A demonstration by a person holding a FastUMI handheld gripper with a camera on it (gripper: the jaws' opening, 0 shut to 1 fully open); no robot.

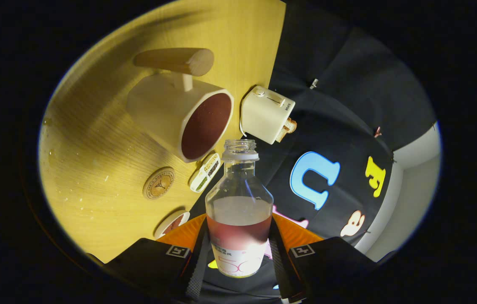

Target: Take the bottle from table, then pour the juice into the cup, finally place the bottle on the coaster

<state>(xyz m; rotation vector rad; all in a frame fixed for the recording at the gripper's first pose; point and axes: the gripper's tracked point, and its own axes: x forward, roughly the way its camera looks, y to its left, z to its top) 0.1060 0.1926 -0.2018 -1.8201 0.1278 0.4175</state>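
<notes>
**Tongs clamped on the juice bottle, tipped beside the cup**

The tongs (pixel 238 253) are closed on the bottle (pixel 238 211), one finger pressed to each side of its lower body where the pale label wraps round. The bottle is clear, smooth plastic with rounded shoulders, a short threaded neck and an open mouth with no cap. Reddish-pink juice fills about its lower half; the upper part looks clear and glossy. The scene is rolled sideways, so the worktop (pixel 94 139) runs up one side of the bottle and the dark cloth wall fills the other.

Beside the bottle's lower body, at the worktop's edge, lies part of a small round dish with a red inside (pixel 172 223). Just past it sits a round wooden coaster (pixel 159 183) with an engraved emblem, flat on the yellow wood-grain worktop, well apart from the bottle. Next to the bottle's shoulder lies a small oblong white packet (pixel 205 172) with printed panels.

Beyond the bottle's mouth, a little to the side, stands the cup (pixel 183 116): cream outside, matte, with a dark reddish-brown inside and a thick round wooden handle. Its rim is near the bottle's mouth but not touching. Further off from the neck, at the worktop's edge, sits a small cream toy toaster (pixel 267 113) with slices of toast poking out.
</notes>
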